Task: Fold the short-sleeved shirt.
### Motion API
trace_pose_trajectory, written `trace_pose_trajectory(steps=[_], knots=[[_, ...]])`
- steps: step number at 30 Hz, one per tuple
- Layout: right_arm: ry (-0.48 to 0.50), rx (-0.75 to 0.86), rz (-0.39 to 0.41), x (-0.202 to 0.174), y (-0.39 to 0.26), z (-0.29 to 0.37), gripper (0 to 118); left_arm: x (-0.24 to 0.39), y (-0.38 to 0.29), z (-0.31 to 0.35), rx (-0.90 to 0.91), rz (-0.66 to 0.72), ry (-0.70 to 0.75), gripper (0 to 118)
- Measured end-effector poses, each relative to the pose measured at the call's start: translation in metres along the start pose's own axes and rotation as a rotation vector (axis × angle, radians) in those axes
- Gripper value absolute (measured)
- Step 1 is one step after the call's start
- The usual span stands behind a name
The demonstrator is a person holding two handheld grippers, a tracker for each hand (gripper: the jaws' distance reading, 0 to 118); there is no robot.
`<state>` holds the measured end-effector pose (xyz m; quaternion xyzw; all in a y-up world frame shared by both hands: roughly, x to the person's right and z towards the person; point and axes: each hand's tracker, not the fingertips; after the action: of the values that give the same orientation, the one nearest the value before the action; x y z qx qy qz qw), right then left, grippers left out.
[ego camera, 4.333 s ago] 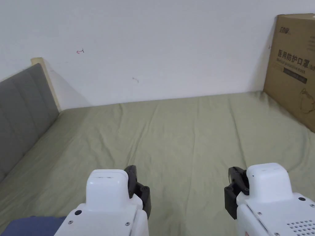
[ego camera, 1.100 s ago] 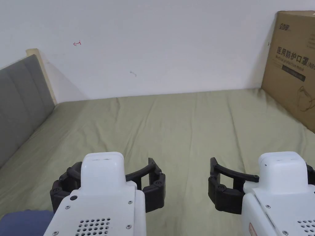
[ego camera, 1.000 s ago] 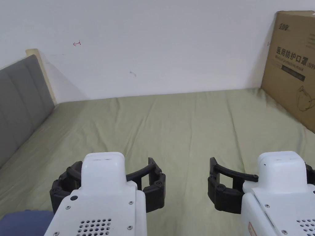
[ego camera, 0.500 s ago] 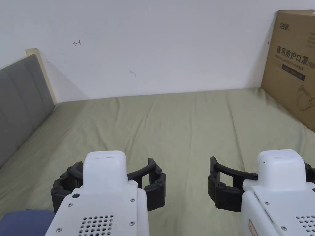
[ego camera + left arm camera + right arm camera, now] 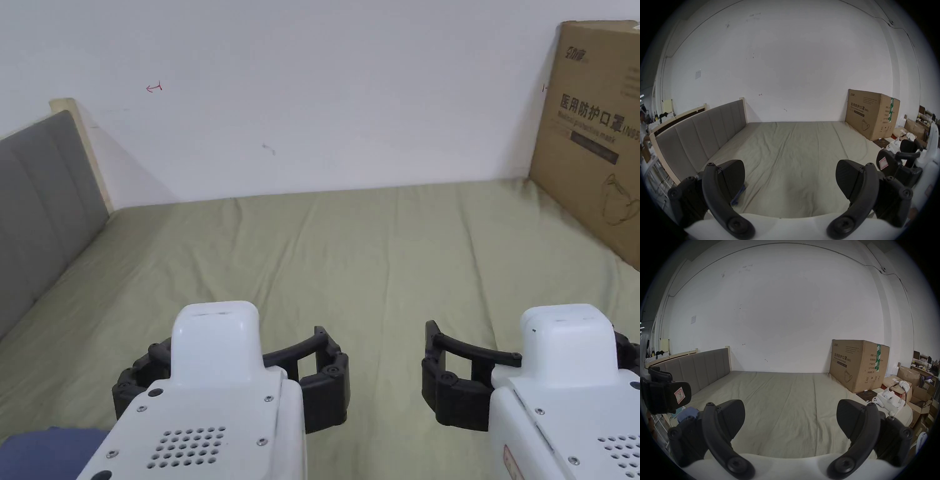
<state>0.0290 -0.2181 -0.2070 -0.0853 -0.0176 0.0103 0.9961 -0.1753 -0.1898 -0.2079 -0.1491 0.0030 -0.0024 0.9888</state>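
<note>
A bundle of blue cloth (image 5: pixel 37 451) lies at the near left corner of the bed, mostly cut off by the frame edge. It also peeks out behind the left jaw as blue cloth (image 5: pixel 739 194) in the left gripper view and as blue cloth (image 5: pixel 687 413) in the right gripper view. My left gripper (image 5: pixel 240 347) hovers low over the sheet just right of the cloth, jaws wide apart and empty. My right gripper (image 5: pixel 528 337) hangs level with it further right, also open and empty. Each gripper's own view shows its jaws spread over bare sheet: left gripper (image 5: pixel 790 177), right gripper (image 5: pixel 790 417).
The bed carries a wrinkled olive sheet (image 5: pixel 375 262). A grey padded headboard (image 5: pixel 37 206) runs along the left side and a white wall stands behind. A large cardboard box (image 5: pixel 594 125) sits at the far right of the bed. Boxes and clutter (image 5: pixel 907 391) lie beyond the right edge.
Both grippers went from jaws together 4.3 s ago to wide open. Over the last second the left gripper slid slightly to the right; the right one held still.
</note>
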Motion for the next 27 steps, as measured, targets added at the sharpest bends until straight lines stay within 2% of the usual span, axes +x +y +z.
trace_pose_trajectory(steps=[3,11,14,27], knots=[[-0.001,-0.003,0.002,0.0,0.0,-0.001,113,-0.003,0.002,0.003,-0.002,0.038,-0.046,114],[-0.001,-0.011,-0.003,0.001,-0.001,-0.002,113,-0.008,0.014,0.007,-0.06,0.089,-0.053,114],[0.022,-0.01,-0.024,0.002,-0.001,0.0,113,-0.007,0.012,0.008,-0.034,0.063,-0.04,114],[0.014,-0.02,-0.008,0.0,-0.002,-0.002,113,-0.001,0.008,0.007,-0.043,0.03,-0.038,114]])
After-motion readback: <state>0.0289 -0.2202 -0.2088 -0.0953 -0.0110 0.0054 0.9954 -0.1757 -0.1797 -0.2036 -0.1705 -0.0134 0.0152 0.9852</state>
